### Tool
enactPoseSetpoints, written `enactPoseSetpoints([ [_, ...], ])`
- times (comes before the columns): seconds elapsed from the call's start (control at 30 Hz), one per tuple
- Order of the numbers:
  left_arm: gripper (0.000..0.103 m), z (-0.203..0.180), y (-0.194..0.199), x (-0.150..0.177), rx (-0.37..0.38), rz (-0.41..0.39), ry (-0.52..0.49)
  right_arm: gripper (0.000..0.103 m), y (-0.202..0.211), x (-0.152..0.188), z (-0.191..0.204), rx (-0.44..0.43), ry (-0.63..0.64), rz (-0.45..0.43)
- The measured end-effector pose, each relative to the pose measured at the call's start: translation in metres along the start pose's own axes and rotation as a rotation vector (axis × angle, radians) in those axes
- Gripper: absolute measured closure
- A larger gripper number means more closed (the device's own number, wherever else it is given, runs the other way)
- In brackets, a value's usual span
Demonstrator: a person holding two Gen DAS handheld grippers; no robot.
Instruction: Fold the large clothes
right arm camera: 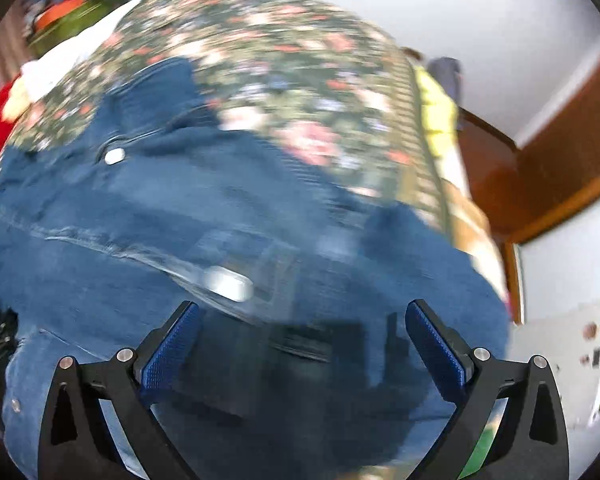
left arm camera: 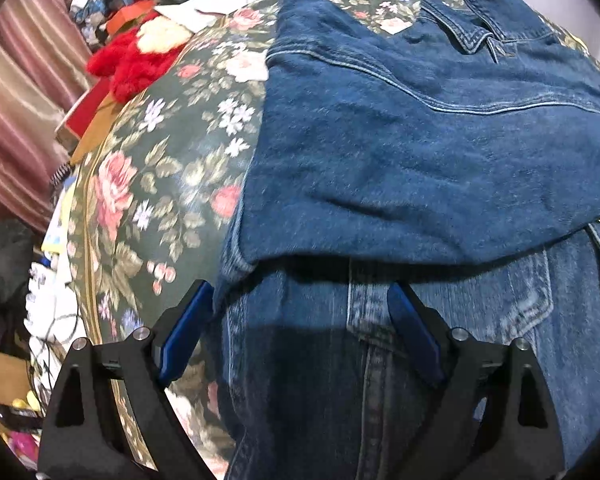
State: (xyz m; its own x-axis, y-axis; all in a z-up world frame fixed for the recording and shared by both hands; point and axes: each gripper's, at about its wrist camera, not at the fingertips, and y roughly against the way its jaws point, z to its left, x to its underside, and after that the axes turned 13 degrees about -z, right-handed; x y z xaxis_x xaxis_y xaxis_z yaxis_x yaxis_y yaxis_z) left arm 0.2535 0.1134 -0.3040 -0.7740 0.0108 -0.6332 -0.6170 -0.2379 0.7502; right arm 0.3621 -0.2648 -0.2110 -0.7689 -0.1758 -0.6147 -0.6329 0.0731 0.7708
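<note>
A blue denim jacket (left arm camera: 400, 152) lies spread on a floral bedspread (left arm camera: 160, 160), its collar (left arm camera: 472, 36) at the far end. One darker panel is folded across and overlaps the paler front below it. My left gripper (left arm camera: 300, 292) hovers over the jacket's near left edge, jaws wide, its blue pads (left arm camera: 184, 328) not pressing any cloth. In the blurred right wrist view the same jacket (right arm camera: 180, 240) shows metal buttons (right arm camera: 230, 282). My right gripper (right arm camera: 303, 307) stands open above the denim with nothing held.
A red plush toy (left arm camera: 132, 64) and a pile of clutter sit at the bed's far left, next to a striped curtain (left arm camera: 20, 100). Bags and cables lie below the bed's left edge. On the right, the bed ends by a yellow strip (right arm camera: 436, 120) and brown wooden furniture (right arm camera: 540, 168).
</note>
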Motion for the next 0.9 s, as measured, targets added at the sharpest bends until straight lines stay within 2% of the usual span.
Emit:
enactPoseSetpoints([
  [0.1,0.014,0.005,0.014,0.002,0.000,0.002,0.016,0.001,0.011,0.001,-0.027,-0.064,-0.076,-0.007],
  [0.2,0.014,0.011,0.031,0.004,-0.006,-0.014,0.041,0.001,0.013,0.001,-0.032,-0.216,-0.171,0.000],
  [0.3,0.014,0.019,0.048,0.004,0.009,-0.024,0.082,0.001,-0.004,0.000,-0.021,-0.354,-0.239,0.038],
  [0.37,0.014,0.024,0.058,0.002,0.014,-0.029,0.093,0.003,-0.024,-0.001,-0.008,-0.380,-0.247,0.074],
  [0.43,0.014,0.027,0.068,-0.003,0.013,-0.044,0.090,0.012,-0.048,-0.003,0.004,-0.386,-0.248,0.126],
  [0.5,0.014,0.034,0.076,-0.013,0.015,-0.075,0.090,0.013,-0.062,-0.002,0.008,-0.385,-0.264,0.152],
  [0.57,0.014,0.044,0.078,-0.030,0.018,-0.105,0.089,0.015,-0.063,-0.002,0.010,-0.383,-0.281,0.137],
  [0.67,0.014,0.054,0.065,-0.059,-0.023,-0.118,0.081,0.039,-0.057,-0.006,0.015,-0.372,-0.236,0.090],
  [0.7,0.014,0.057,0.056,-0.072,-0.037,-0.119,0.077,0.054,-0.052,-0.006,0.020,-0.406,-0.216,0.072],
  [0.77,0.014,0.064,0.038,-0.091,-0.041,-0.109,0.097,0.056,-0.049,-0.006,0.024,-0.416,-0.191,0.065],
  [0.83,0.014,0.069,0.018,-0.110,-0.002,-0.092,0.144,0.063,-0.046,-0.007,0.030,-0.410,-0.166,0.041],
  [0.9,0.014,0.071,-0.002,-0.126,0.031,-0.069,0.176,0.067,-0.043,-0.010,0.025,-0.431,-0.209,0.023],
])
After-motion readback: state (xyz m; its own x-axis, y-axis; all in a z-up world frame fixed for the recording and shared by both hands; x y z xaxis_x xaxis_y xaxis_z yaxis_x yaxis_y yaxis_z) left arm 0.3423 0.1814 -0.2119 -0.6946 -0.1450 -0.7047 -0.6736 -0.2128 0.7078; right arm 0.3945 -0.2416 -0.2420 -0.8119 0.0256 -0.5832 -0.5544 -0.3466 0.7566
